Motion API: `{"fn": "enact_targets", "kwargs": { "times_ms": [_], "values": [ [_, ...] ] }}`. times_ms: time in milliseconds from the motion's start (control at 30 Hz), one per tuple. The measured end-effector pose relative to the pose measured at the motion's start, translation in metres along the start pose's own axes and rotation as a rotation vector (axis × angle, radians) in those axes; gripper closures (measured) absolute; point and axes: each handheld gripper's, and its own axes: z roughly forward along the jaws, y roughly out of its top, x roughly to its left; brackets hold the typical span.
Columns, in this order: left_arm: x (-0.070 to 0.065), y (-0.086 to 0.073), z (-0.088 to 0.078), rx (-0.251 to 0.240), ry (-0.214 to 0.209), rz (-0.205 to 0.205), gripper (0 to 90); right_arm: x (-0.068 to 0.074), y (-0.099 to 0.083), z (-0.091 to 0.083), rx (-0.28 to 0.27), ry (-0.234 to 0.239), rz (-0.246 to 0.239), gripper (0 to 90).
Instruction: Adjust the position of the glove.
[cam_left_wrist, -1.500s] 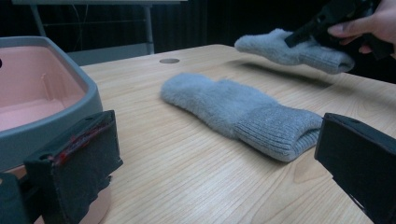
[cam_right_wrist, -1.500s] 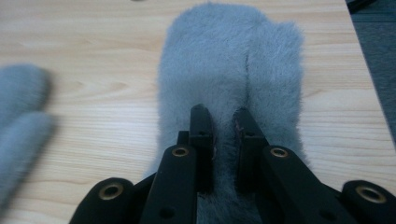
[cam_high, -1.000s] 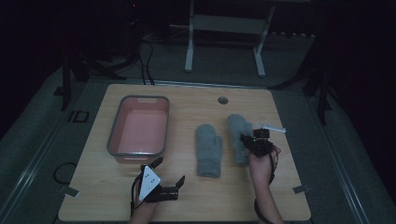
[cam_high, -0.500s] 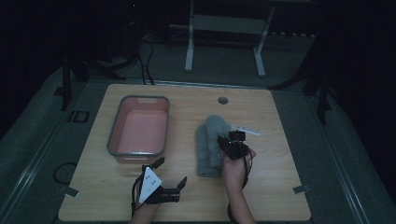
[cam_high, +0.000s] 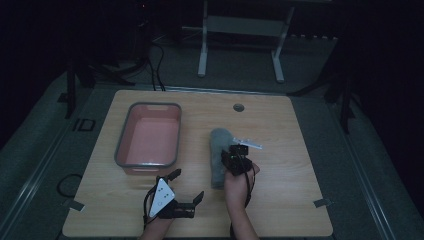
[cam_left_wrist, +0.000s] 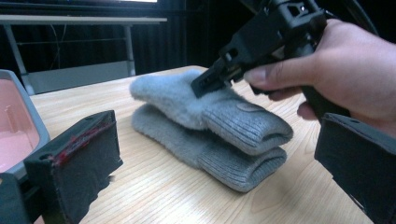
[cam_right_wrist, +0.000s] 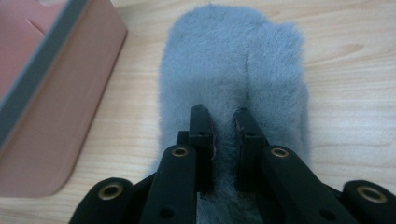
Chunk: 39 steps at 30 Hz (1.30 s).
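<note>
Right gripper (cam_high: 231, 154) angled down, jaws pinching the upper fluffy grey knit mitten (cam_left_wrist: 205, 105), stacked on the second grey mitten (cam_left_wrist: 210, 156) mid-table, right of the pink rectangular plastic tub (cam_high: 149, 140). Left gripper (cam_high: 187, 187) rests low at the near edge, jaws spread, empty.

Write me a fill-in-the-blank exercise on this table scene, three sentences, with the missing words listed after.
1. The two fluffy grey mittens lie ____ one on the other on the wooden table.
2. The right gripper is pinching the ____ mitten.
3. The left gripper, jaws apart, holds ____, just in front of the pink rectangular tub with a grey rim.

Missing words: stacked; upper; nothing
</note>
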Motion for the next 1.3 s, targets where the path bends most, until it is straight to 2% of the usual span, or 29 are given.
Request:
{"fn": "enact_targets", "kwargs": {
  "times_ms": [167,267,367,500,667,767,800,833,900,967,1033,1067,1100,1133,1200,1267,1300],
  "values": [
    [0.001,-0.001,0.000,0.005,0.003,-0.014,0.4,-0.002,-0.004,0.008,0.034,0.000,0.000,80.1],
    [0.002,-0.001,0.000,0.006,0.003,-0.030,0.4,-0.002,-0.006,0.010,0.035,0.007,0.013,78.2],
    [0.003,-0.001,-0.001,0.001,-0.004,-0.036,0.4,0.000,-0.008,0.014,0.049,0.016,0.003,73.8],
    [0.003,-0.001,-0.001,0.002,-0.004,-0.033,0.4,0.000,-0.011,0.021,0.055,-0.002,-0.013,71.0],
    [0.004,-0.002,-0.002,0.003,0.002,-0.039,0.4,-0.002,-0.011,0.020,0.053,0.018,0.013,66.2],
    [0.004,-0.002,-0.002,-0.007,-0.016,-0.051,0.4,-0.001,-0.008,0.012,0.036,0.046,0.005,61.8],
    [0.005,-0.002,-0.002,-0.021,-0.045,-0.068,0.4,-0.001,-0.006,0.009,0.037,0.054,0.004,59.5],
    [0.005,-0.002,-0.003,-0.031,-0.057,-0.073,0.4,-0.001,-0.003,0.006,0.039,0.074,-0.003,58.2],
    [0.005,-0.002,-0.003,-0.034,-0.063,-0.065,0.4,-0.001,0.001,-0.001,0.018,0.072,-0.039,55.9],
    [0.004,-0.002,-0.002,-0.009,-0.053,-0.050,0.4,-0.004,0.006,-0.006,0.000,0.095,-0.073,47.6],
    [0.004,-0.004,0.000,0.007,-0.046,-0.029,0.4,-0.008,0.011,-0.008,0.006,0.101,-0.125,43.2],
    [0.004,-0.005,0.001,0.015,-0.044,-0.023,0.4,-0.010,0.013,-0.010,-0.001,0.102,-0.138,37.9],
    [0.004,-0.005,0.001,0.015,-0.044,-0.023,0.4,-0.016,0.016,-0.013,-0.027,0.101,-0.148,37.3],
    [0.004,-0.006,0.003,0.026,-0.034,-0.013,0.4,-0.021,0.018,-0.015,-0.040,0.120,-0.148,33.2],
    [0.004,-0.008,0.005,0.037,-0.035,-0.006,0.4,-0.032,0.024,-0.016,-0.026,0.156,-0.159,19.8],
    [0.003,-0.009,0.008,0.056,-0.030,-0.002,0.4,-0.041,0.028,-0.017,-0.019,0.204,-0.178,16.8],
    [0.003,-0.009,0.008,0.056,-0.030,-0.002,0.4,-0.046,0.030,-0.016,-0.006,0.212,-0.211,13.9]
  ]
}}
